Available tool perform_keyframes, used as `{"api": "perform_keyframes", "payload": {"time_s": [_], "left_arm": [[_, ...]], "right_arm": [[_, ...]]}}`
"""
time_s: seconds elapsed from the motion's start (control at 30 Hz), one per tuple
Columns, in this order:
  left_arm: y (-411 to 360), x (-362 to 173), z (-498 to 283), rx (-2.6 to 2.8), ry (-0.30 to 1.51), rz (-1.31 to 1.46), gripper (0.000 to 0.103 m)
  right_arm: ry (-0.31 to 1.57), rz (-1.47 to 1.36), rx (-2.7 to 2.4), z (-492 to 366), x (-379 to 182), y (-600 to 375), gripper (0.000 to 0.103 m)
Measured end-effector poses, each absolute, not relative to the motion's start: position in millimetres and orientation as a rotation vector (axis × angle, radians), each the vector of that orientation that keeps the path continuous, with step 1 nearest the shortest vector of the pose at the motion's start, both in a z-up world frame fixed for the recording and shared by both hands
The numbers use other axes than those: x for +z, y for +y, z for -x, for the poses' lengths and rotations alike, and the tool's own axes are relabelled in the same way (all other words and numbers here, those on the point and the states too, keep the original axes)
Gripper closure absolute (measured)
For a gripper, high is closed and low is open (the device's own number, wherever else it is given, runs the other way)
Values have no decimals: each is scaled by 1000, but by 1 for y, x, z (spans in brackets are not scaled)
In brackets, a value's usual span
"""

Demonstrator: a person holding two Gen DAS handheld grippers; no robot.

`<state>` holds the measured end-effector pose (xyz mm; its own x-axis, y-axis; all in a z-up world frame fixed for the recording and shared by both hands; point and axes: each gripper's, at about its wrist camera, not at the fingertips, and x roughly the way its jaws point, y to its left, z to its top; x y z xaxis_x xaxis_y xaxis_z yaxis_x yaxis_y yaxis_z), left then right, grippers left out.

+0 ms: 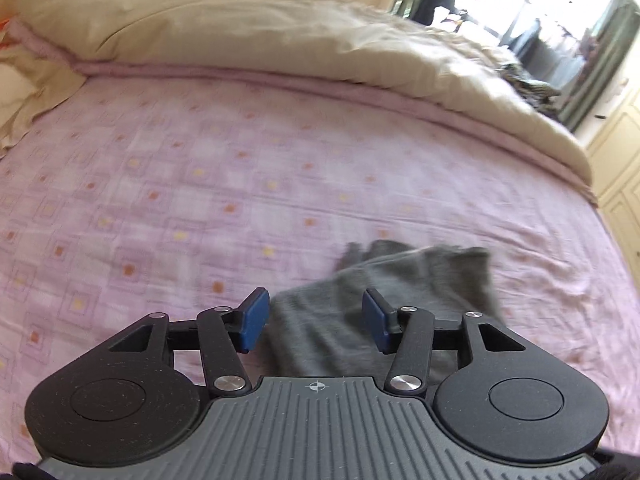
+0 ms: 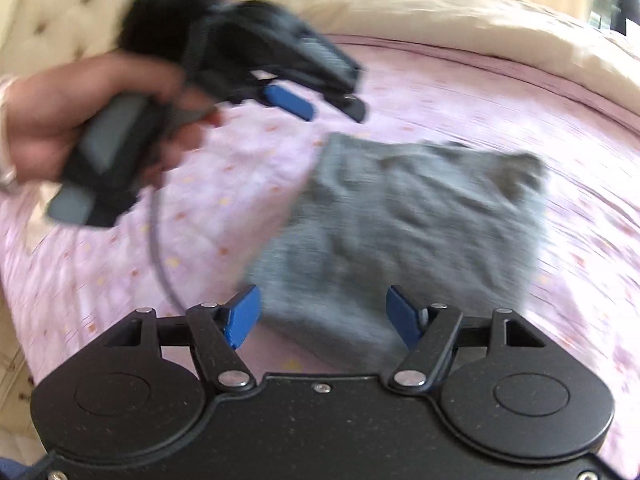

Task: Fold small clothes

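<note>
A: The grey garment (image 2: 400,232) lies rumpled on the pink patterned bedsheet (image 1: 200,200), near the bed's front edge, with the beige duvet (image 1: 240,40) bunched well behind it. Nobody has hold of it.

B: Both tools empty, then?

A: Yes. The left gripper (image 1: 316,322) has its blue pads spread wide with only cloth below them, and the right gripper (image 2: 322,316) is spread the same way over the near edge of the garment. In the right wrist view a hand (image 2: 80,120) holds the left tool lifted above the sheet, just beside the garment's far left corner.

B: What might spoil it from here?

A: I'd judge the main risk is pinching sheet along with the garment, since the knit lies flat on soft bedding. A bite on one layer only could also drag the piece into a heap instead of a clean fold. Both views are smeared, so the edges are hard to read.

B: Any basket or box to put it in?

A: None visible, so nothing holds anything here
</note>
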<state>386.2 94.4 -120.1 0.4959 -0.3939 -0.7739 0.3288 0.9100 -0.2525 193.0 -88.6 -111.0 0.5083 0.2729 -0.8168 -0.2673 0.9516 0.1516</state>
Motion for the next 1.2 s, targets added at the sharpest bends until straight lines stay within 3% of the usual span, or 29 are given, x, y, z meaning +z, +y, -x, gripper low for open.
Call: {"api": "perform_keyframes", "payload": {"time_s": [0.2, 0.47, 0.6, 1.03, 1.2], "left_arm": [[58, -139, -365, -562, 966, 23, 48], [84, -184, -340, -476, 1060, -5, 45], [99, -188, -340, -439, 1094, 55, 34], [104, -193, -339, -415, 1112, 123, 29], [106, -193, -341, -419, 1124, 133, 28]], "right_arm": [[1016, -56, 161, -190, -117, -135, 29], [1002, -129, 12, -212, -118, -186, 28], [1004, -169, -12, -245, -126, -199, 27], [1179, -251, -84, -367, -188, -218, 25], [1086, -293, -87, -367, -171, -223, 24]]}}
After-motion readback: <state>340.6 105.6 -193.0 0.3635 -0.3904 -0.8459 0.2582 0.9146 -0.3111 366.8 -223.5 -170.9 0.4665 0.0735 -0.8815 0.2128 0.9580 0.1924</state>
